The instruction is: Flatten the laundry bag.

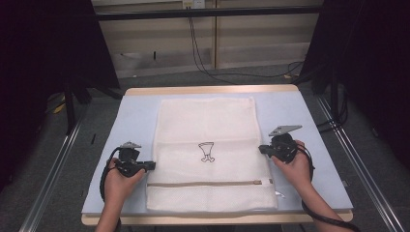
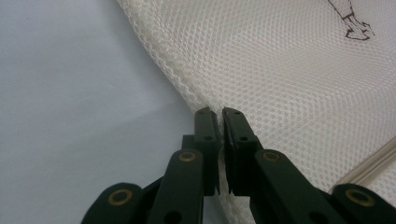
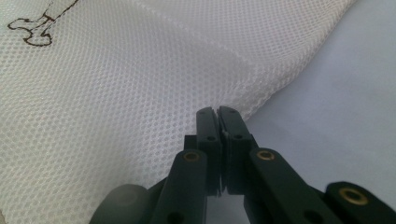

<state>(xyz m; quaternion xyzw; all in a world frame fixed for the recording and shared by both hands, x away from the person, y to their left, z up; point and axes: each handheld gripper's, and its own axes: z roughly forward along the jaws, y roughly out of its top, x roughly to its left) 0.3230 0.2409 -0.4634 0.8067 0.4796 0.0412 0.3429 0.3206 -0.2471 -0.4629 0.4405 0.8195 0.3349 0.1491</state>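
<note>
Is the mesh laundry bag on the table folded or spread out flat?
Spread flat. The mesh bag lies as one full rectangle on the table, zipper across its near end.

A white mesh laundry bag (image 1: pixel 208 145) lay flat in the middle of the tabletop, with its long side running away from the person. It had a small dark drawing (image 1: pixel 207 152) near its centre and a closed beige zipper (image 1: pixel 203 183) across the near end. Its left and right edges were slightly lifted.
</note>
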